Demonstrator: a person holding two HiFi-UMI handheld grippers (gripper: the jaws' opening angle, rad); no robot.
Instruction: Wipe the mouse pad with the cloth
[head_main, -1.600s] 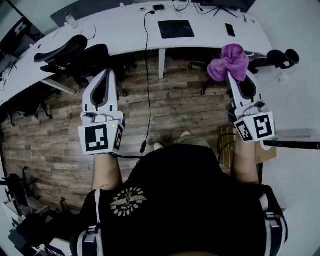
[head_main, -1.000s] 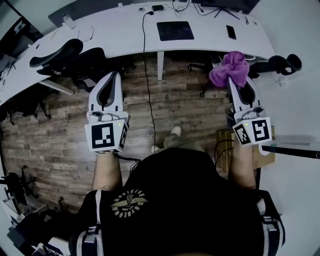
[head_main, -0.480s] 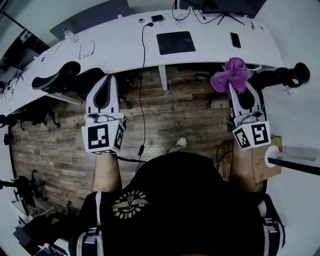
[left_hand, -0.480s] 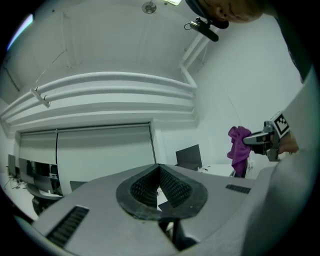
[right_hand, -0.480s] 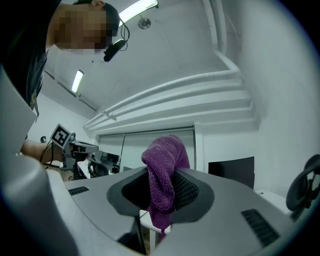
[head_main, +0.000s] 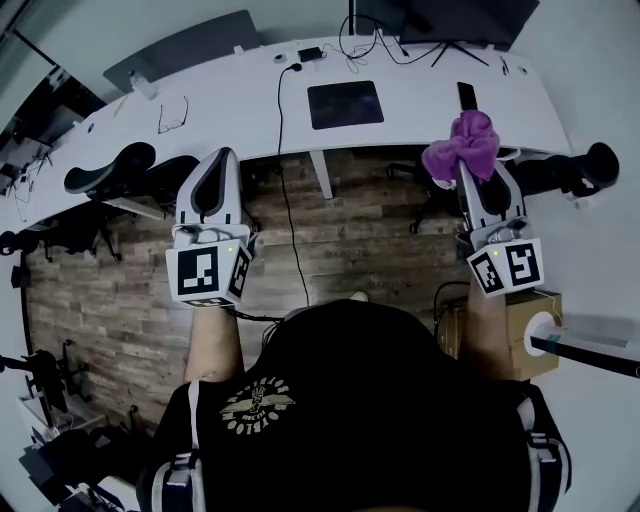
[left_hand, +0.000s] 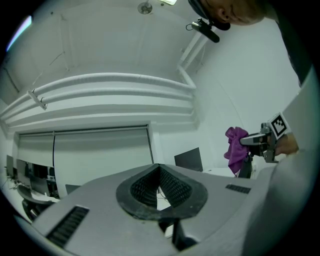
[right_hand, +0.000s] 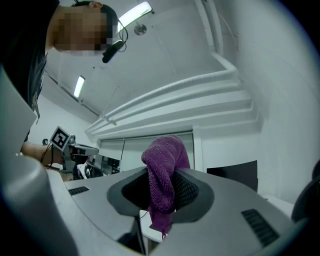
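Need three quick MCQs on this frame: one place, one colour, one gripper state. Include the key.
1. Where does the mouse pad lie?
A) on the white desk
B) on the floor
C) on a chair

2. What colour is the cloth?
A) green
B) purple
C) white

3. What does the right gripper hold?
A) nothing, jaws apart
B) the mouse pad
C) the cloth, jaws shut on it

Key: 1 A, the dark pad lies flat on the desk top. 2 B, it shows purple in every view. 3 C, the cloth sits pinched between its jaws.
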